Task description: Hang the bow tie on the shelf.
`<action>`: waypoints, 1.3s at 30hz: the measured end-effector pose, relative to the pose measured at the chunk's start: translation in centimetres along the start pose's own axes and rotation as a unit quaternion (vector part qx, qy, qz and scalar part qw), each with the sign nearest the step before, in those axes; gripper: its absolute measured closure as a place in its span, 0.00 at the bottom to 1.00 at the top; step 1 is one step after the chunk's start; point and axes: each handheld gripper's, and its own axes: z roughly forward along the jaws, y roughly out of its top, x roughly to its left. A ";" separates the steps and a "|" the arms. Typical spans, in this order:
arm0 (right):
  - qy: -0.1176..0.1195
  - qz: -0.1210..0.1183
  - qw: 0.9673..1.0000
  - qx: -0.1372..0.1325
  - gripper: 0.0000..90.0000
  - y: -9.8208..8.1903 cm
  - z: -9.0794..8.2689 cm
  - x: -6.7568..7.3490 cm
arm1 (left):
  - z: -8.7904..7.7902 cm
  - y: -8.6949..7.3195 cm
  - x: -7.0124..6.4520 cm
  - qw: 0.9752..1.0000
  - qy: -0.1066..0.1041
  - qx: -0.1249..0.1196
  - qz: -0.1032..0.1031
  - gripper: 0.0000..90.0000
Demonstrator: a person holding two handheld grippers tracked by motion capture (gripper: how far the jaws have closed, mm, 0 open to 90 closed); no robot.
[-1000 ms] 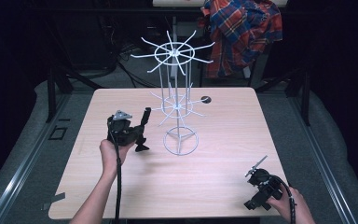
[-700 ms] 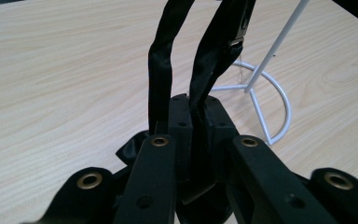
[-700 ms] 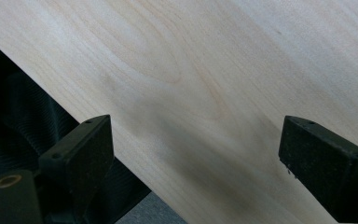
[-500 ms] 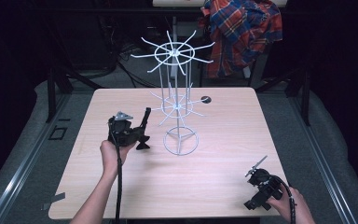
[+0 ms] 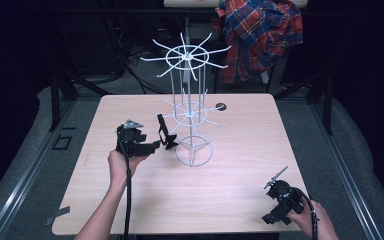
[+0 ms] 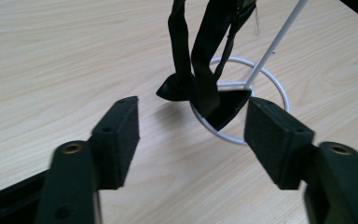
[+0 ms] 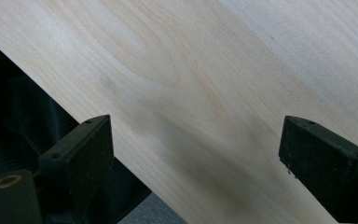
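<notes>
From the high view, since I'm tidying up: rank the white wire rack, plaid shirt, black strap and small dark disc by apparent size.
1. white wire rack and plaid shirt: too alike to rank, and the shirt lies farther back
2. black strap
3. small dark disc

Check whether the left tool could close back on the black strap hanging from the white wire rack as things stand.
Probably yes. The left tool has just been opening, nothing between its pads, and the black strap hangs just ahead on the white wire rack.

plaid shirt (image 5: pixel 260 35) behind table, small dark disc (image 5: pixel 221 106) on tabletop
</notes>
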 end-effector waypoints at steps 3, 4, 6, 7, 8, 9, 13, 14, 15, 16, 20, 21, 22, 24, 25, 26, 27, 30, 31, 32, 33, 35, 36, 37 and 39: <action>0.003 0.006 1.000 -0.004 0.11 0.0 -0.1 0.0 | -0.3 0.0 -0.1 1.000 -0.001 -0.001 0.001 0.29; 0.003 0.007 1.000 -0.004 0.11 0.0 -0.1 0.0 | -0.4 0.0 -0.1 1.000 -0.004 0.003 0.000 0.26; 0.002 0.005 1.000 -0.003 0.11 0.0 -0.2 0.0 | -0.4 -0.1 -0.1 1.000 -0.007 0.015 0.000 0.22; 0.000 0.004 1.000 -0.004 0.11 0.0 -0.1 -0.1 | -0.5 -0.2 -0.1 1.000 -0.006 0.017 0.000 0.21; 0.000 0.003 1.000 -0.002 0.11 0.0 -0.2 -0.1 | -0.6 -0.3 -0.1 1.000 -0.005 0.019 0.001 0.20; -0.001 0.003 1.000 -0.003 0.11 0.0 -0.2 -0.1 | -0.8 -0.4 -0.1 1.000 -0.006 0.026 0.003 0.18; 0.000 0.006 1.000 -0.006 0.11 -0.1 -0.3 -0.1 | -1.5 -1.0 0.0 1.000 -0.007 0.029 0.001 0.16; 0.000 0.015 1.000 -0.020 0.11 -0.2 -0.1 0.1 | -1.6 -1.1 0.0 1.000 -0.006 0.027 0.000 0.16; -0.002 0.014 1.000 -0.019 0.11 -0.2 -0.1 0.1 | -1.9 -1.2 0.0 1.000 -0.003 0.026 0.002 0.15; -0.003 0.003 1.000 -0.007 0.11 -0.1 -0.3 0.0 | -2.1 -1.3 0.1 1.000 -0.002 0.027 0.000 0.14; -0.004 0.004 1.000 -0.010 0.10 0.0 -0.4 0.2 | -2.8 -1.8 0.2 0.999 0.003 0.046 0.008 0.09; -0.003 0.004 1.000 -0.011 0.11 0.0 -0.4 0.2 | -2.9 -2.0 0.1 0.998 0.008 0.054 0.011 0.06; -0.004 0.003 1.000 -0.010 0.11 0.0 -0.4 0.3 | -3.0 -2.2 0.1 0.998 0.015 0.060 0.018 0.04; -0.004 -0.003 1.000 -0.005 0.11 0.0 -0.5 0.2 | -3.1 -2.6 0.1 0.997 0.025 0.074 0.030 0.02; -0.004 -0.005 1.000 -0.004 0.11 0.0 -0.5 0.2 | -3.2 -2.9 0.2 0.996 0.028 0.080 0.031 0.01; -0.004 -0.004 1.000 -0.006 0.11 0.0 -0.5 0.2 | -3.2 -3.1 0.1 0.996 0.027 0.084 0.029 0.00; -0.004 -0.004 1.000 -0.006 0.11 0.0 -0.5 0.3 | -3.4 -3.4 0.1 0.995 0.025 0.089 0.029 0.00; -0.004 -0.003 1.000 -0.012 0.11 0.0 -0.5 0.3 | -3.7 -3.9 -0.1 0.994 0.032 0.100 0.038 0.00; -0.004 -0.004 1.000 -0.015 0.11 0.0 -0.5 0.3 | -3.8 -4.2 -0.2 0.993 0.034 0.105 0.042 0.00; -0.005 0.003 1.000 -0.022 0.11 0.0 -0.4 0.4 | -3.9 -4.4 -0.2 0.992 0.036 0.108 0.047 0.00; -0.004 -0.004 1.000 -0.013 0.11 0.0 -0.5 0.3 | -4.1 -4.7 -0.3 0.992 0.038 0.112 0.051 0.00; -0.002 0.001 1.000 -0.022 0.11 0.0 -0.3 0.4 | -4.4 -5.2 -0.3 0.991 0.038 0.118 0.054 0.00; -0.005 0.006 1.000 -0.024 0.10 0.0 -0.3 0.4 | -4.6 -5.4 -0.3 0.991 0.037 0.119 0.055 0.00; -0.004 0.005 1.000 -0.024 0.10 0.0 -0.3 0.4 | -4.8 -5.7 -0.4 0.991 0.035 0.120 0.054 0.00; -0.006 0.006 1.000 -0.024 0.11 0.0 -0.3 0.4 | -5.1 -6.2 -0.6 0.991 0.028 0.121 0.050 0.00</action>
